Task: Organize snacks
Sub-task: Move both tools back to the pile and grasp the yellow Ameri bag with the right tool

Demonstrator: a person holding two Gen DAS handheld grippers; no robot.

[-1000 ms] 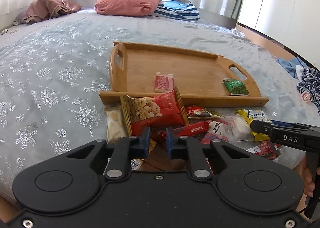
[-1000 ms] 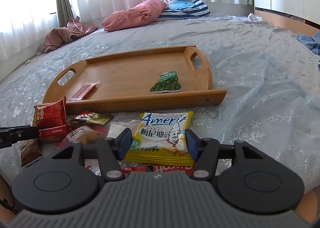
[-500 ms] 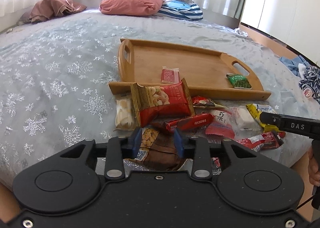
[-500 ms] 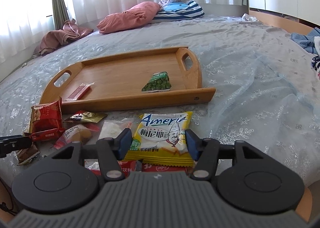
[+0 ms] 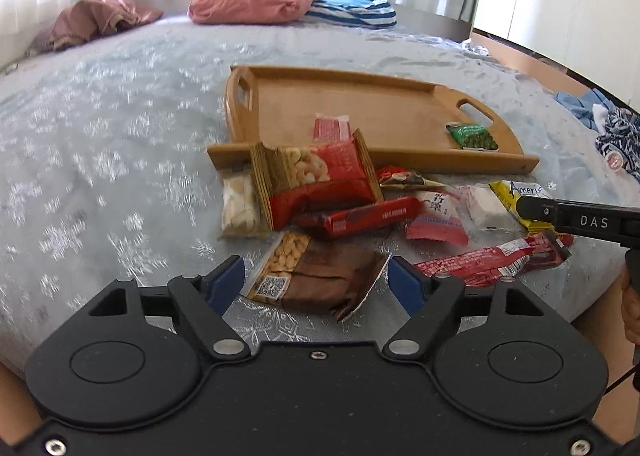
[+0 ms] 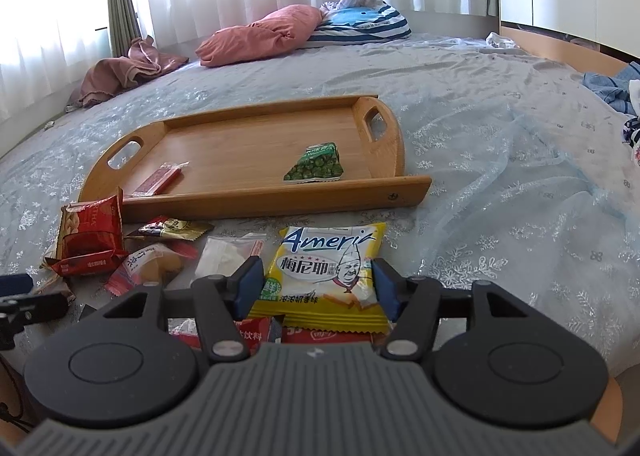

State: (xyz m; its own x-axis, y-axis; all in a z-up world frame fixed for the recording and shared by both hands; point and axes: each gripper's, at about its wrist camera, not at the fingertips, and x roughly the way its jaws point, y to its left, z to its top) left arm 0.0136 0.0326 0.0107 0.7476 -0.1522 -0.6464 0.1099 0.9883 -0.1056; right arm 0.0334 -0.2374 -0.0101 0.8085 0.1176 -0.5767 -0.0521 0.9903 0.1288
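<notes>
Nearest, left hand-held gripper (image 5: 316, 282) opening, spread wide around brown peanut packet (image 5: 316, 276) on the bed, pads clear of it. Right hand-held gripper (image 6: 316, 286) likewise opening astride yellow snack bag (image 6: 326, 276), long axis pointing ahead. Beyond, wooden tray (image 6: 276, 202) waiting.

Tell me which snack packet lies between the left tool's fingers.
The brown peanut packet with a QR code lies between the opening left tool, untouched. The other packets, such as the red cashew bag, lie farther toward the tray.
</notes>
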